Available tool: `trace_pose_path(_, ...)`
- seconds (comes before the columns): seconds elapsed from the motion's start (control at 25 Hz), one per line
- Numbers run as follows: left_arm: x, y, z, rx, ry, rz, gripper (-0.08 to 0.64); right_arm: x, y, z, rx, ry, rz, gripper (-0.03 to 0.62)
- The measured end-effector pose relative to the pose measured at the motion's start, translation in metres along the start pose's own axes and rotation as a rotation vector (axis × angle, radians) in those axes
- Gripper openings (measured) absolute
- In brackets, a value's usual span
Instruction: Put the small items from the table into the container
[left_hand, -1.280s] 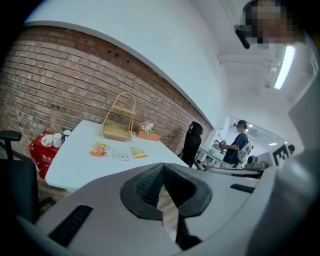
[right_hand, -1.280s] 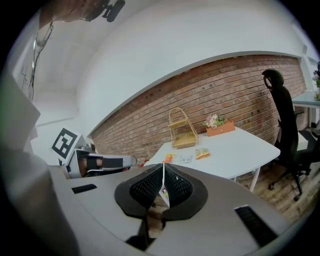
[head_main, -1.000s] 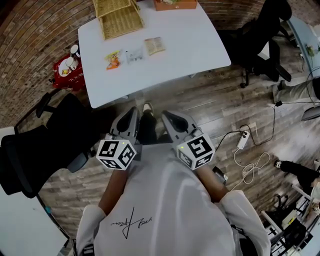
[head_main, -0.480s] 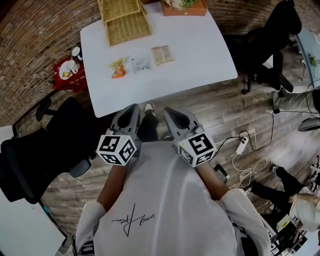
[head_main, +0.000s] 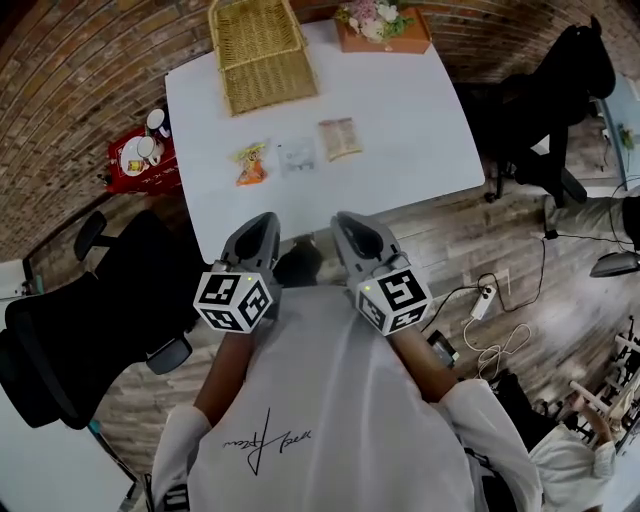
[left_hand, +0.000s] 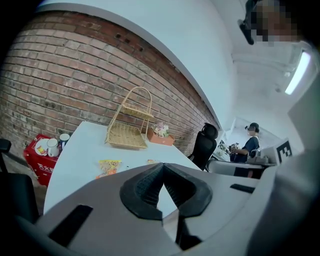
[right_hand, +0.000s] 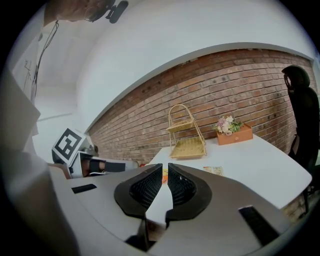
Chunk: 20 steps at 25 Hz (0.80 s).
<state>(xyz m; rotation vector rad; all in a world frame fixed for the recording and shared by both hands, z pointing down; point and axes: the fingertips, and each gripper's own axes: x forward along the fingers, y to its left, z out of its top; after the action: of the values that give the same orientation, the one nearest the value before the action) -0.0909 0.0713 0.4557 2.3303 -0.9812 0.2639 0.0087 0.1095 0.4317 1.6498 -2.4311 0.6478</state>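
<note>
Three small packets lie in a row on the white table (head_main: 400, 130): an orange one (head_main: 250, 163), a clear one (head_main: 297, 156) and a tan one (head_main: 340, 138). Behind them stands a wicker basket (head_main: 262, 50) with a tall wire frame. My left gripper (head_main: 266, 222) and right gripper (head_main: 345, 222) hover side by side at the table's near edge, short of the packets, both shut with nothing in them. The left gripper view shows the left gripper (left_hand: 163, 167), the orange packet (left_hand: 108, 166) and the basket (left_hand: 127, 132). The right gripper view shows the right gripper (right_hand: 165, 167), the tan packet (right_hand: 212, 170) and the basket (right_hand: 187, 140).
An orange flower box (head_main: 382, 28) sits at the table's far right. A red crate with cups (head_main: 140, 160) stands on the floor to the left. Black office chairs stand at the left (head_main: 90, 320) and right (head_main: 545, 100). Cables and a power strip (head_main: 485, 290) lie on the wooden floor.
Both grippers have moved forward to the table's near edge, still shut. In the head view the table and its packets have come nearer and lower.
</note>
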Motion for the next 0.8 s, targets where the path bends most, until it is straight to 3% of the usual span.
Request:
trace_pose_path(0.48,0.033,0.047,0.038,0.043,0.002,-0.021,0.011,0.061,-0.010,0.028,-0.013,-0.002,-0.030,0.023)
trace_pose_path(0.8,0.046,0.071,0.036,0.085,0.050,-0.029,0.011,0.088,-0.002,0.032,-0.027,-0.003,-0.045,0.023)
